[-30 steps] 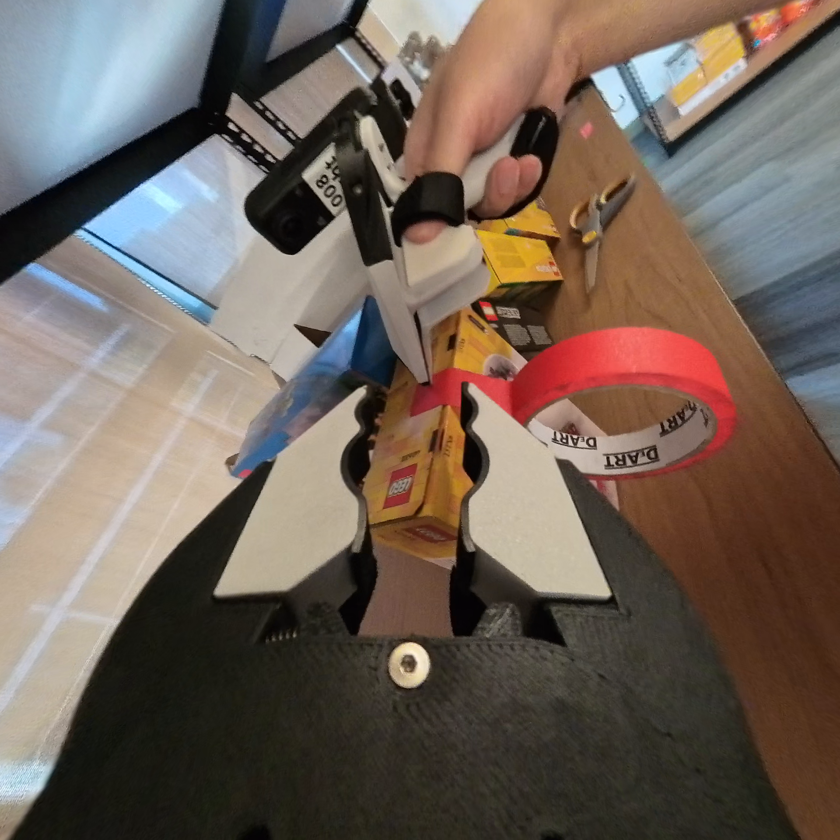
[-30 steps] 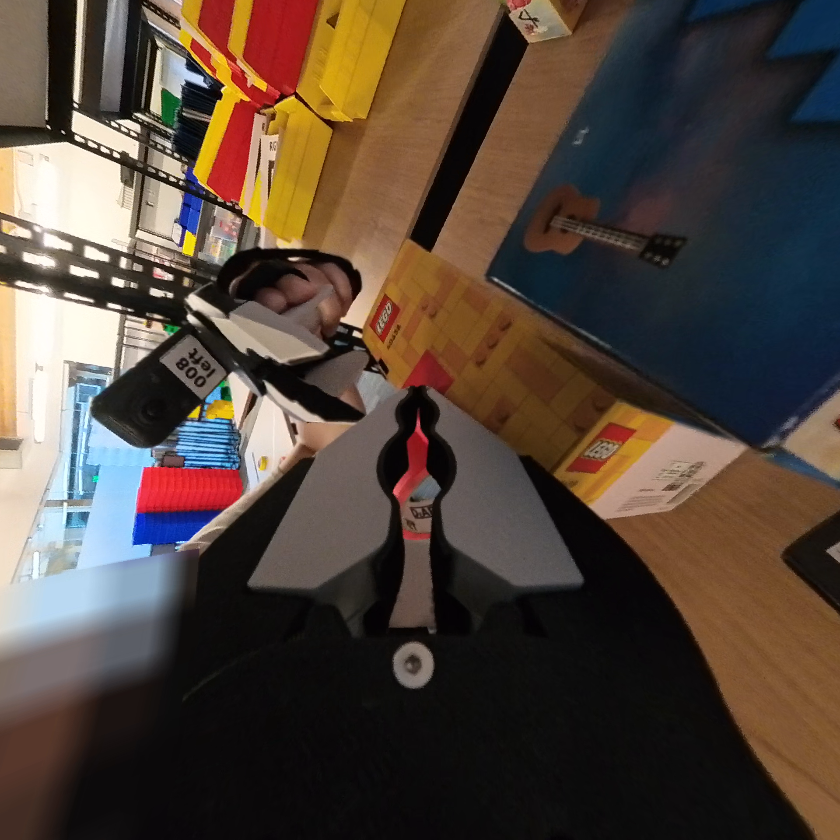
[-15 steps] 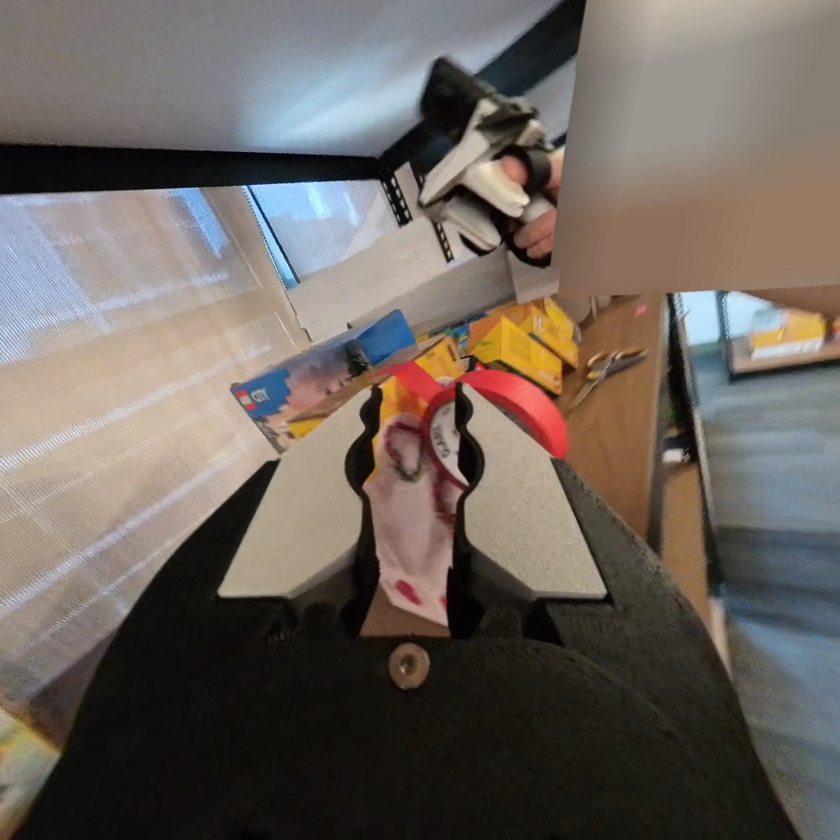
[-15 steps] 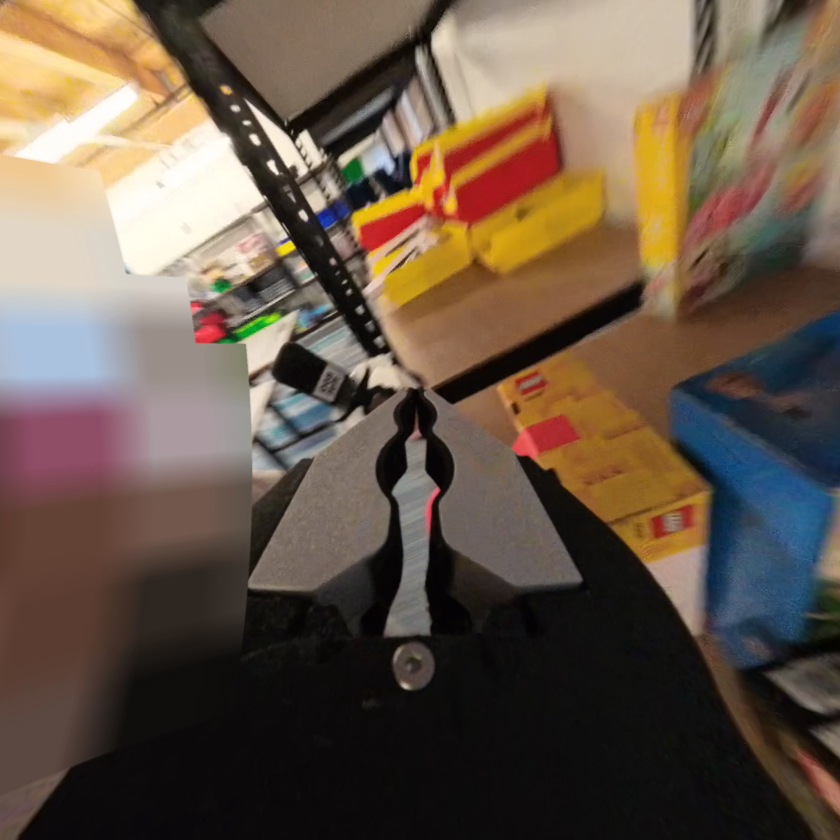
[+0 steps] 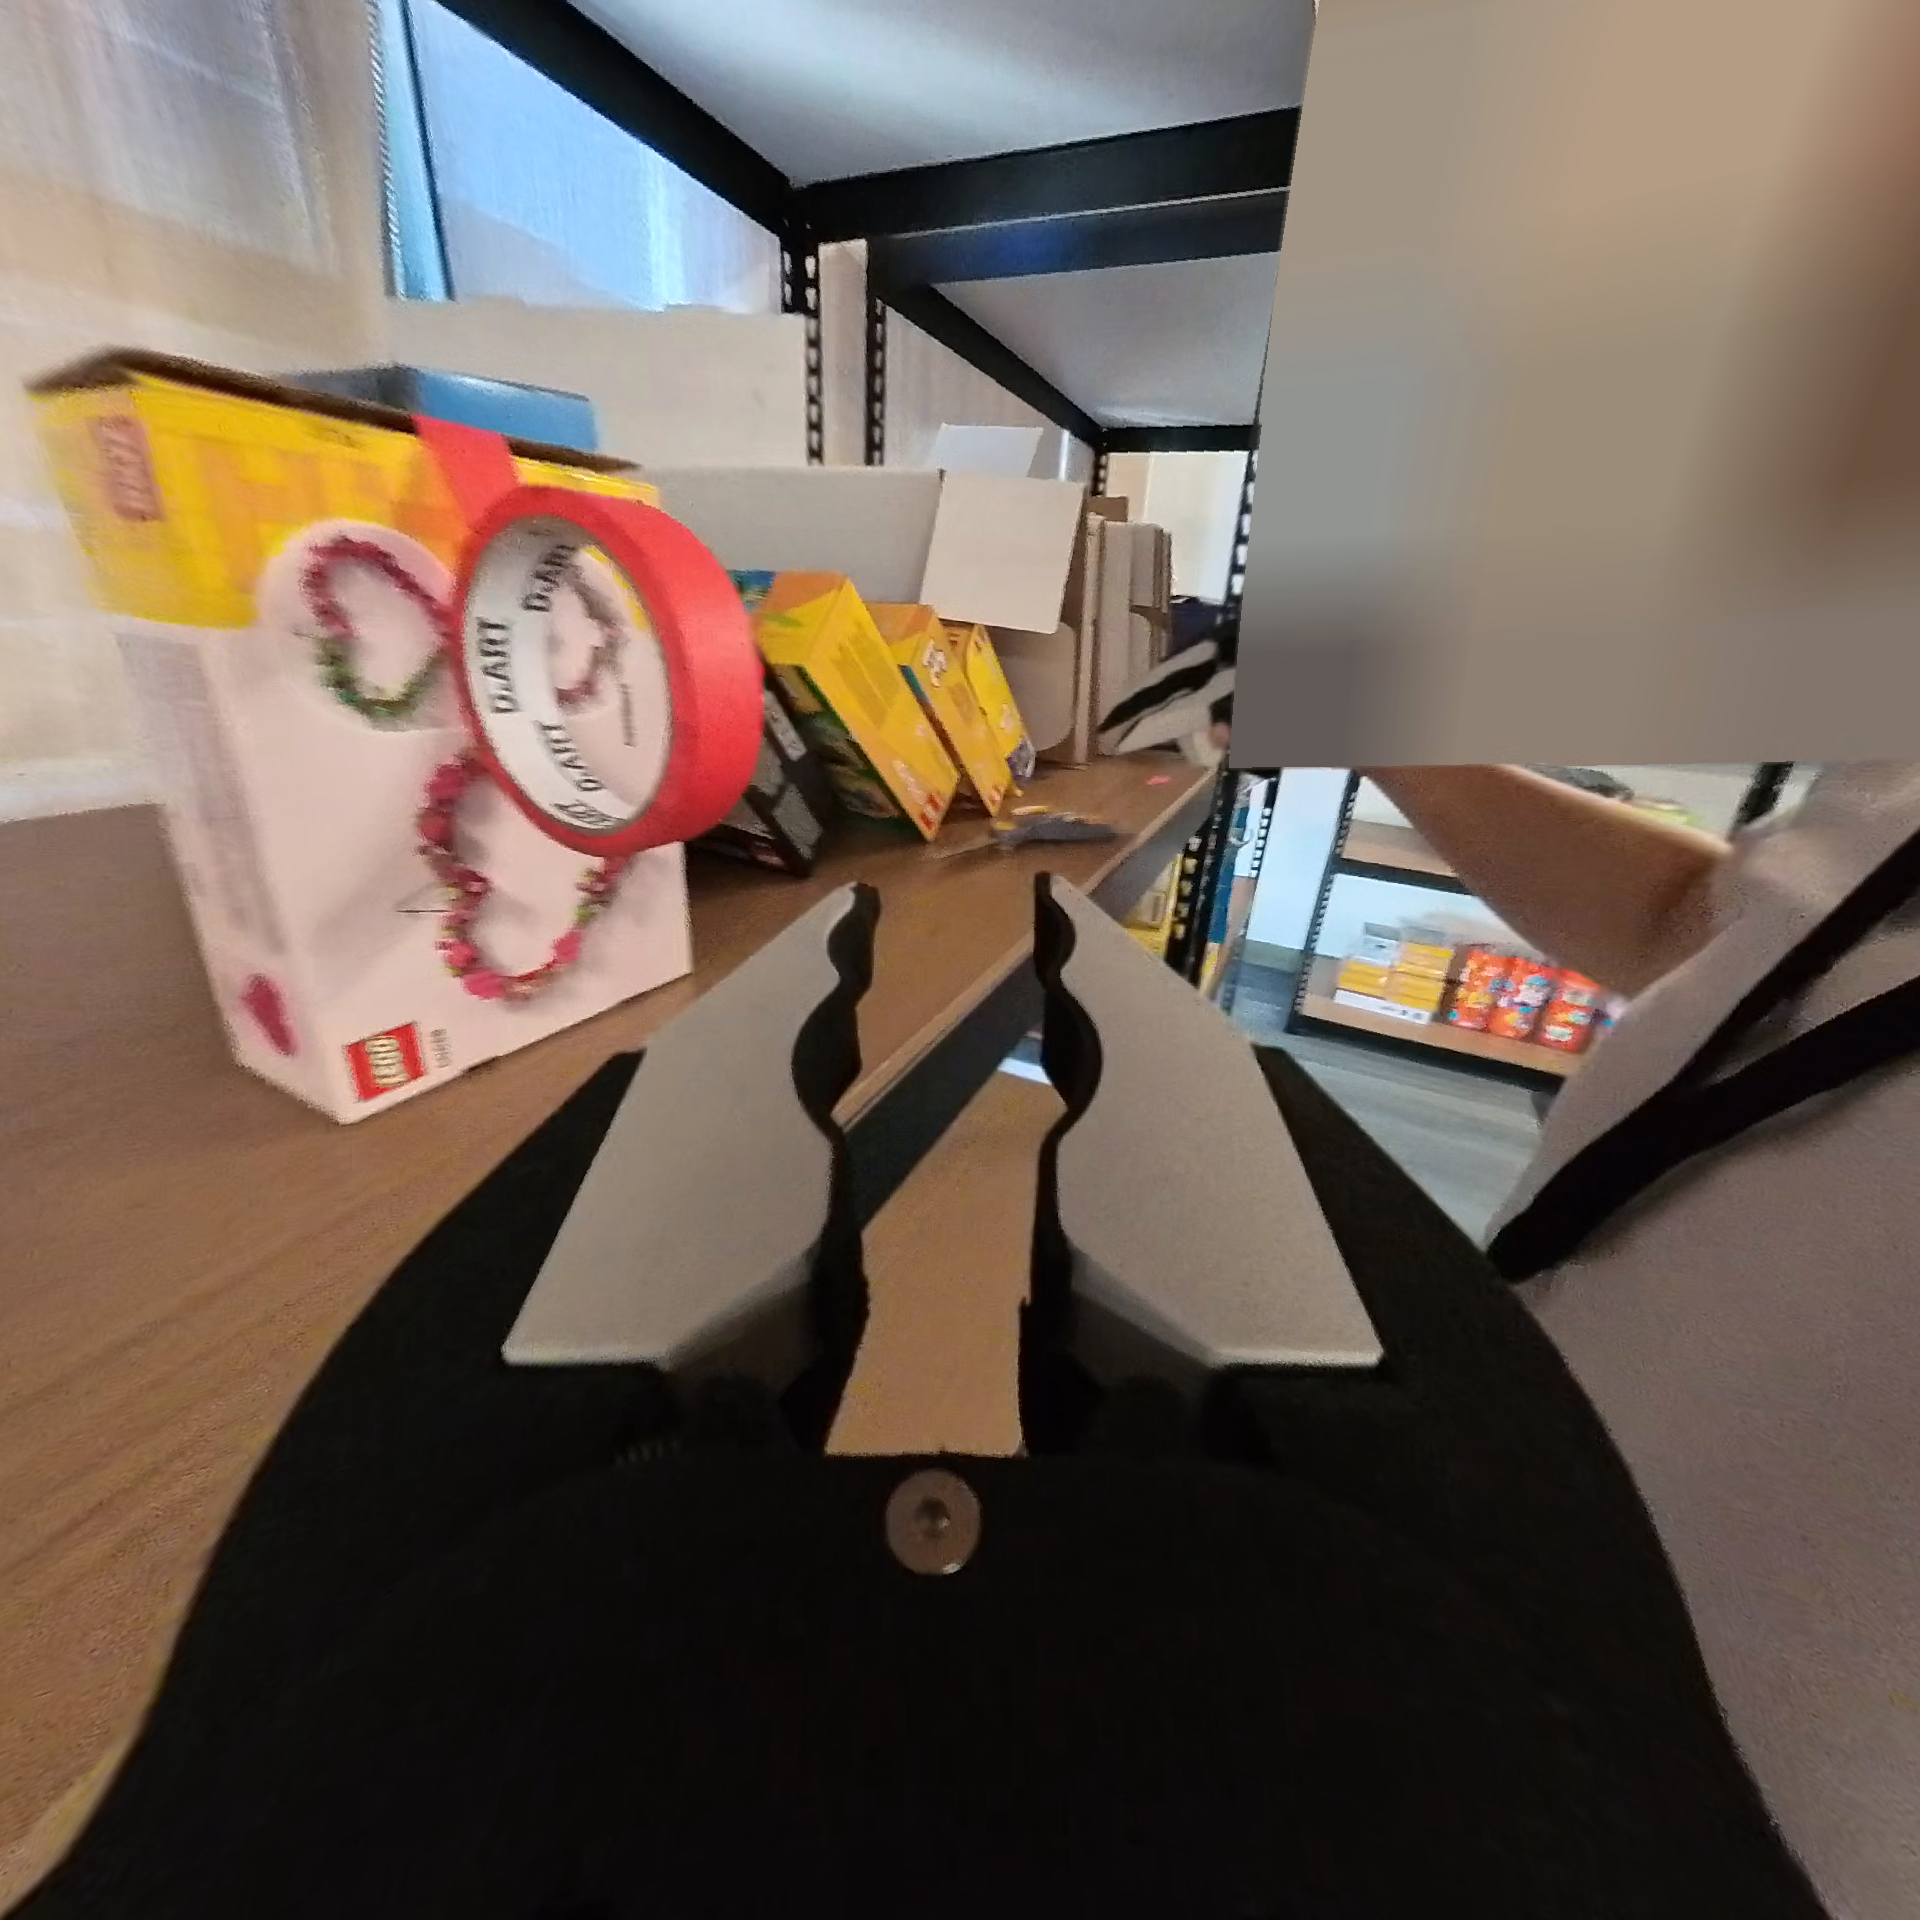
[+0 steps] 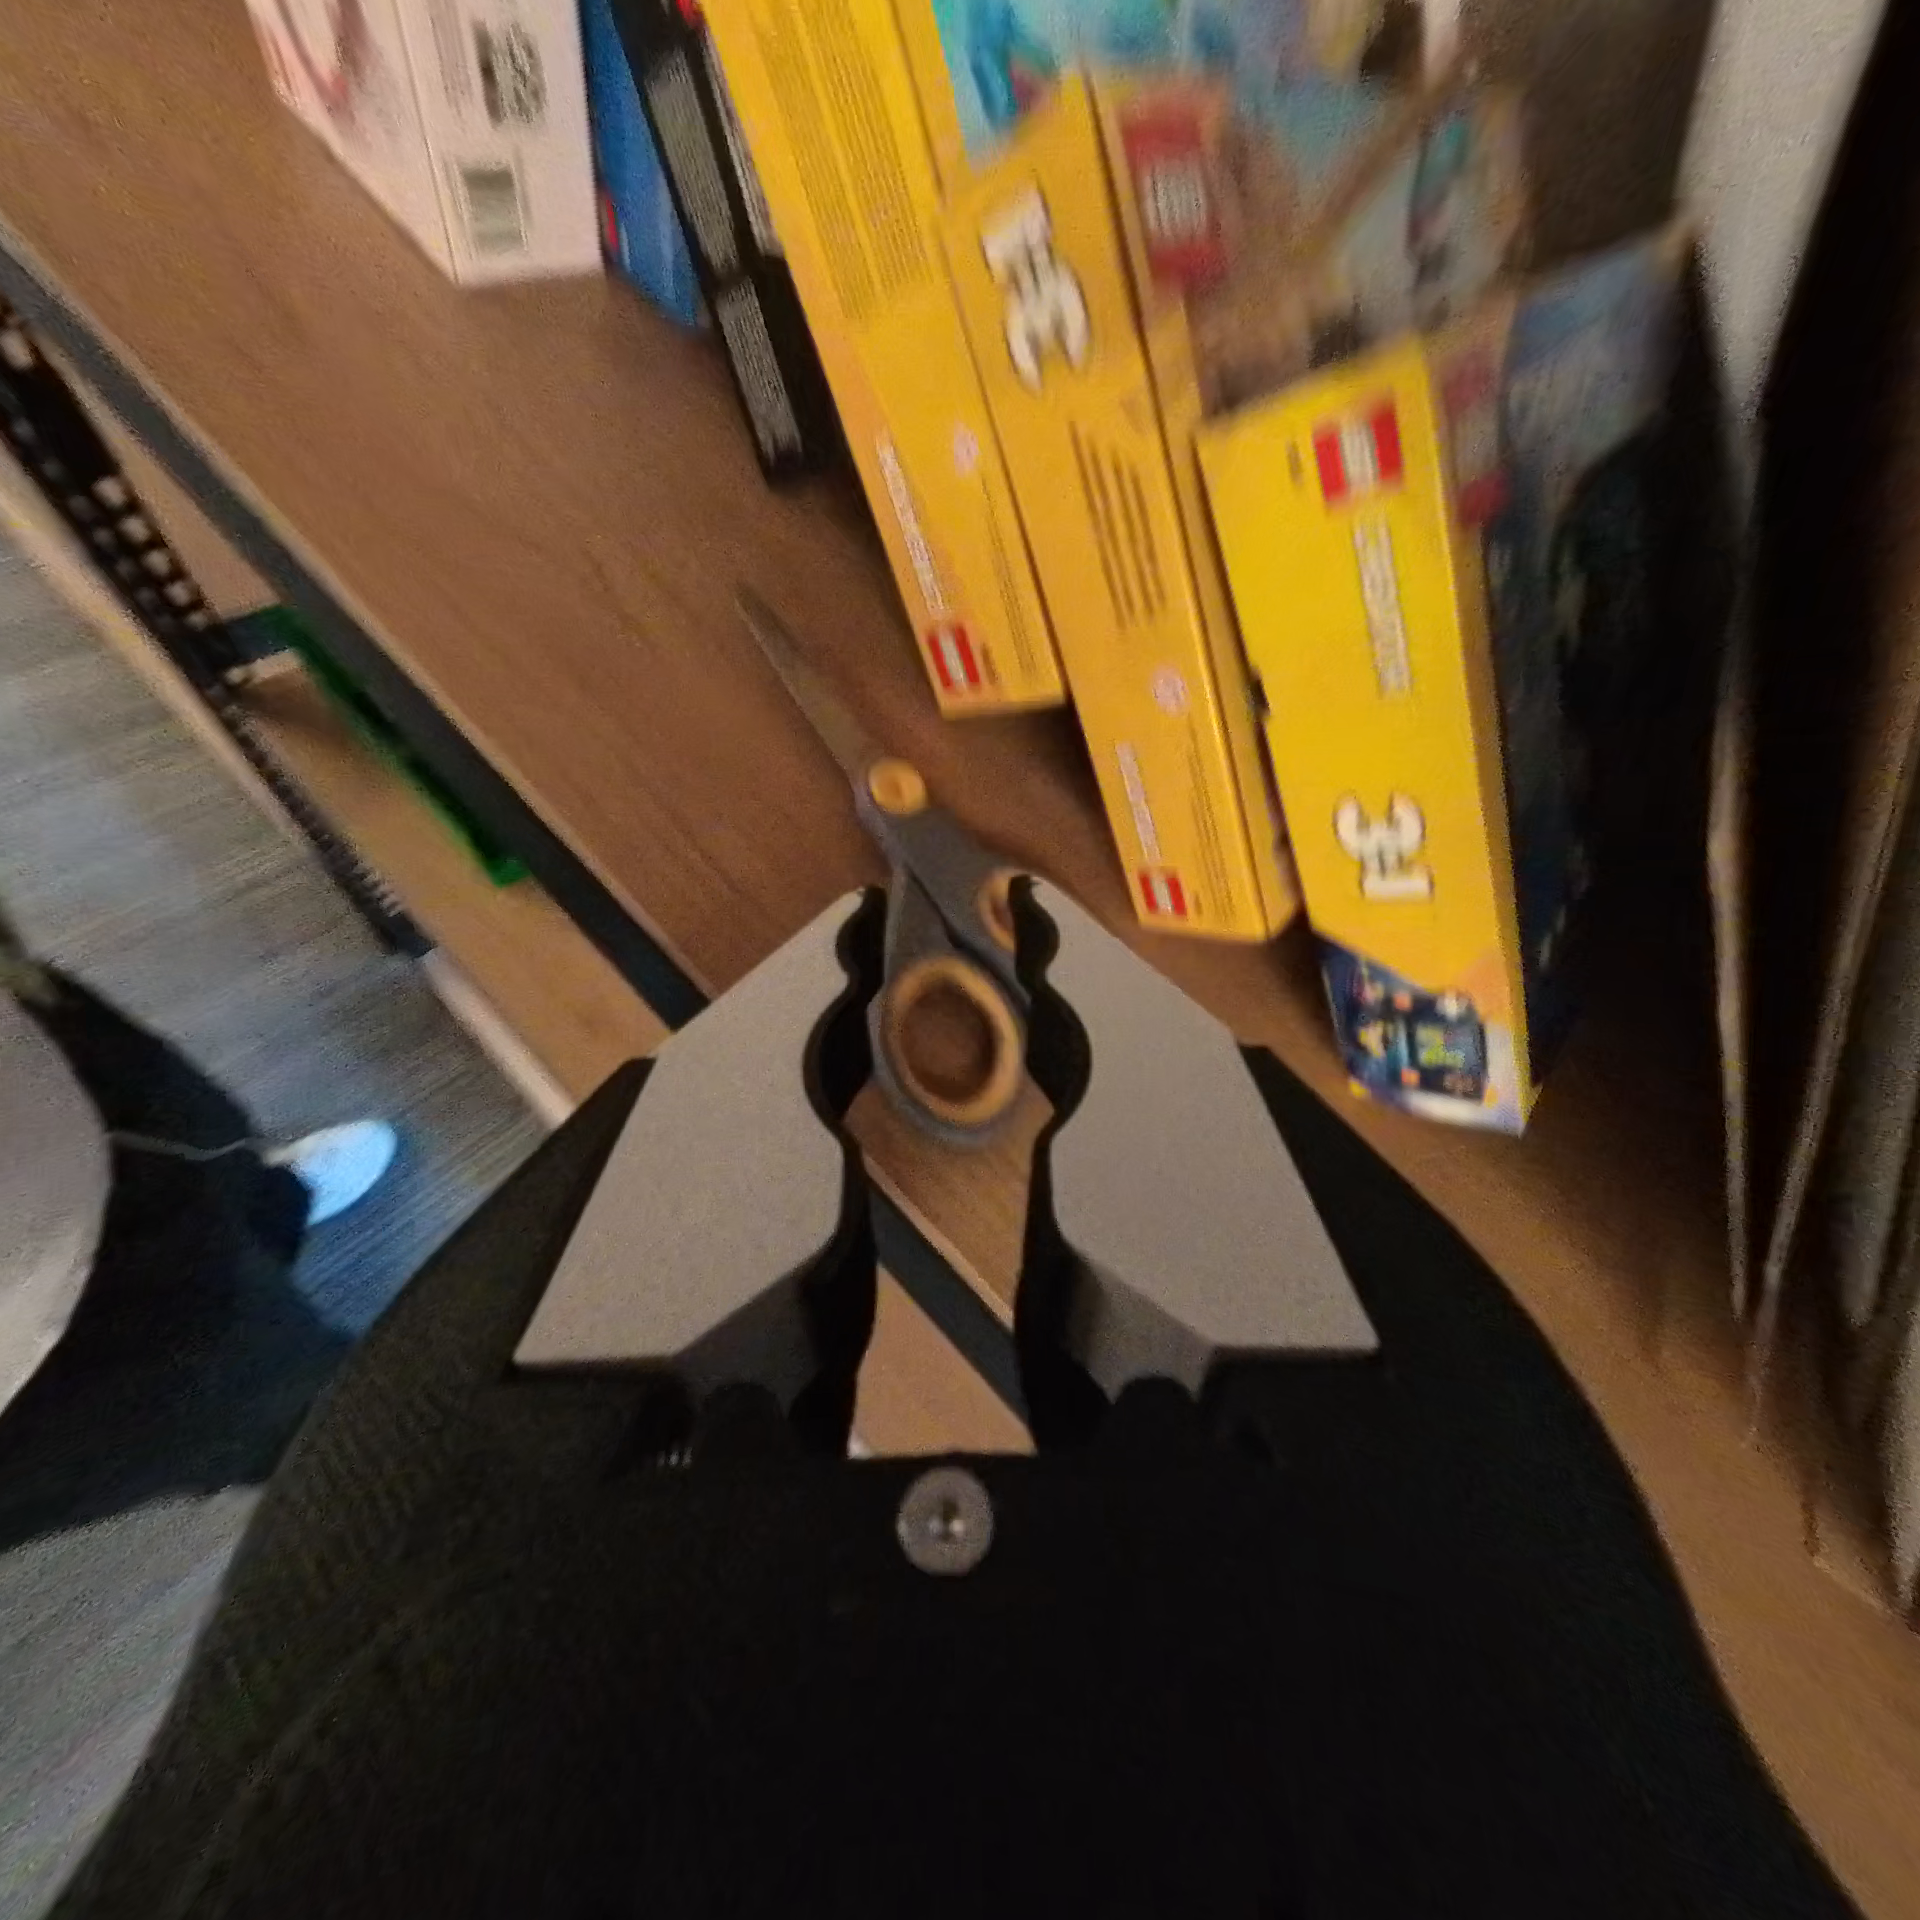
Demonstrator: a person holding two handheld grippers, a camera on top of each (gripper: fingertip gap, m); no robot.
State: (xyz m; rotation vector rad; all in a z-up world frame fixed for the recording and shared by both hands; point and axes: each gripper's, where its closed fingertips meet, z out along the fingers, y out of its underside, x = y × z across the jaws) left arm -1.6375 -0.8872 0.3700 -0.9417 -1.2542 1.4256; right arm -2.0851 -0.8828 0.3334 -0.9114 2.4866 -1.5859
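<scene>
Black steel racking carries a brown wooden shelf (image 5: 187, 1226) crowded with toy boxes. Toward its left end, a red roll of masking tape (image 5: 613, 665) hangs by its strip from a white and yellow box (image 5: 312, 831); that strip could peel and drop the roll. Left gripper (image 5: 951, 904) hovers released, empty, over the shelf's front edge. Right gripper (image 6: 951, 904) stands parted around the loops of grey scissors with orange handles (image 6: 914, 914) near the front edge; contact is unclear. An off-centre squeeze could skid them off.
</scene>
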